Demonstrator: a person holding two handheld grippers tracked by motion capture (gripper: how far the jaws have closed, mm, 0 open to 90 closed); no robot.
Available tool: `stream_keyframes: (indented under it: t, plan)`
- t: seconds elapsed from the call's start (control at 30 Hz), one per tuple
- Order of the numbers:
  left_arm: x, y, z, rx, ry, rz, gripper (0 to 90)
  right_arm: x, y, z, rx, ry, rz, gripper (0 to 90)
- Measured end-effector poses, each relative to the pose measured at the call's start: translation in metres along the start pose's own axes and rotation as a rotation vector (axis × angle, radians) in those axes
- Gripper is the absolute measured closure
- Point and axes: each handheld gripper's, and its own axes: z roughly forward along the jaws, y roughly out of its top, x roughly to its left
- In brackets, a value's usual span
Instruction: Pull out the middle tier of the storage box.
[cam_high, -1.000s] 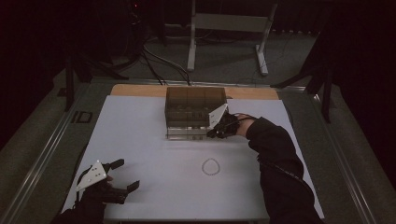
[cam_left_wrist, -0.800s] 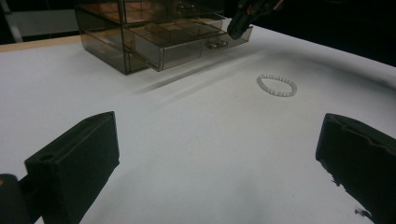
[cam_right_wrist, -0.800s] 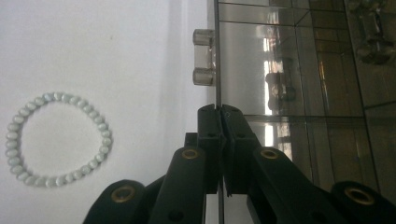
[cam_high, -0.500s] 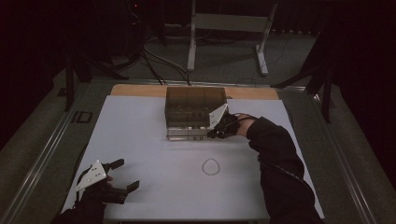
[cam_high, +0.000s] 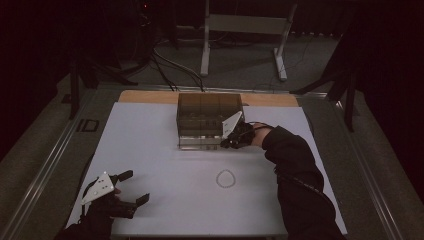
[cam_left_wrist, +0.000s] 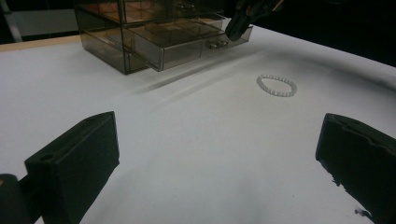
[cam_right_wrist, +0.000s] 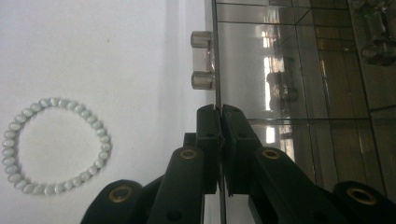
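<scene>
The organiser box (cam_high: 209, 119) is a smoky, see-through case of brownish plastic with stacked drawers split into small square compartments. It stands at the middle of the desk's far edge, on the white sheet (cam_high: 150, 150) that covers most of the desk. Its lowest drawer (cam_left_wrist: 187, 44) is drawn partly out toward the near edge; the front panel is clear and carries a small cylindrical transparent knob (cam_right_wrist: 203, 60) — in the right gripper view its two round studs stand just off the panel.

The right gripper (cam_high: 231, 140) is at the drawer's right front corner, its black jaws pressed together on the thin front wall of the drawer, pinching that edge just beside the knob.

A bracelet (cam_high: 225, 178) of small pale, milky beads lies in a closed ring on the sheet, near the desk's middle and well apart from the box.

The left gripper (cam_high: 131, 187) rests by the near left corner — jaws spread wide, nothing between them.
</scene>
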Motion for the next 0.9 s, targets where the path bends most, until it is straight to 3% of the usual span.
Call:
stream_keyframes:
  t: [0.17, 0.3, 0.57, 0.83, 0.9]
  plan:
    - [0.0, 0.0, 0.0, -0.001, -0.001, -0.001, 1.0, -0.001, 0.001, -0.003, -0.018, 0.021, 0.034, 81.1]
    - [0.0, 0.0, 0.0, 0.0, -0.001, 0.0, 1.0, -0.002, 0.003, -0.009, -0.024, -0.003, 0.062, 78.2]
    - [0.0, 0.0, 0.0, 0.002, -0.001, 0.002, 1.0, -0.004, 0.006, -0.023, -0.074, -0.012, 0.259, 60.5]
    - [0.0, 0.0, 0.0, -0.001, -0.001, -0.003, 1.0, -0.003, 0.008, -0.031, -0.148, -0.015, 0.39, 42.2]
    - [0.0, 0.0, 0.0, 0.001, 0.0, -0.001, 1.0, -0.001, 0.008, -0.032, -0.174, -0.055, 0.407, 34.6]
